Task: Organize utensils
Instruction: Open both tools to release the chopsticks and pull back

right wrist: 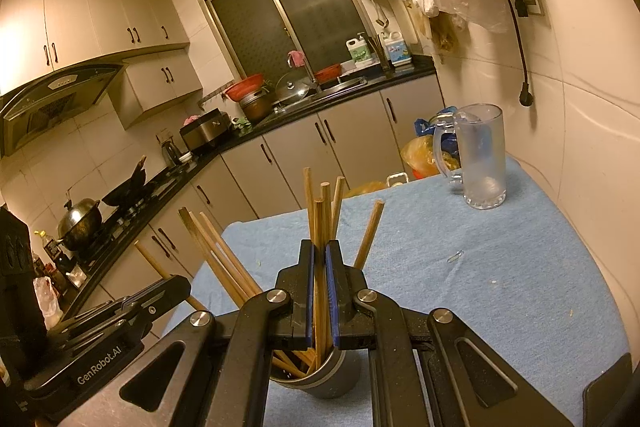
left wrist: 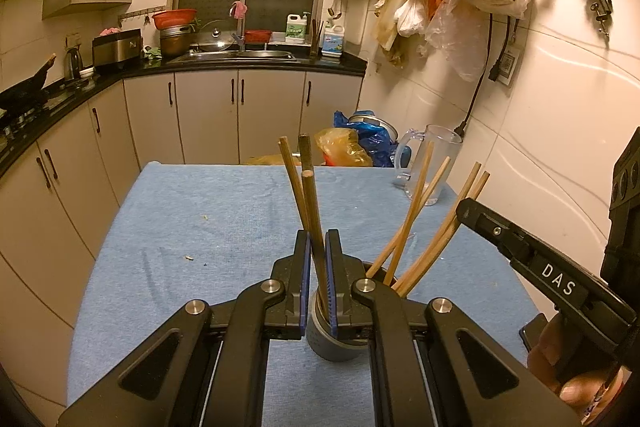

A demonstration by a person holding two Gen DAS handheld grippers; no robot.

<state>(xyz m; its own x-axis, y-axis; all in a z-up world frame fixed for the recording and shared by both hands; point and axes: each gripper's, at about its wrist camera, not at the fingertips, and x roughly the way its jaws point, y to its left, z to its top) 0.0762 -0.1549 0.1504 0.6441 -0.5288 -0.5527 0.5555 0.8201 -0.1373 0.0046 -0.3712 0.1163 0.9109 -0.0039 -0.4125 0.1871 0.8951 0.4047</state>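
Observation:
A grey cup [left wrist: 332, 341] stands on the blue cloth and holds several wooden chopsticks [left wrist: 424, 227]. My left gripper [left wrist: 318, 247] is shut on a few chopsticks [left wrist: 310, 203] that stand in the cup. My right gripper [right wrist: 319, 255] is shut on a bunch of chopsticks [right wrist: 322, 211] standing in the same cup [right wrist: 328, 379]. More chopsticks [right wrist: 216, 247] lean left, near the left gripper's body [right wrist: 132, 311]. The right gripper's body [left wrist: 532, 259] shows at the right in the left wrist view.
A clear glass mug [right wrist: 478, 155] stands at the far right corner of the cloth-covered table [right wrist: 480, 267]; it also shows in the left wrist view [left wrist: 428, 163]. Plastic bags [left wrist: 352, 145] lie beyond the table. The tiled wall is close on the right; kitchen counters run along the left.

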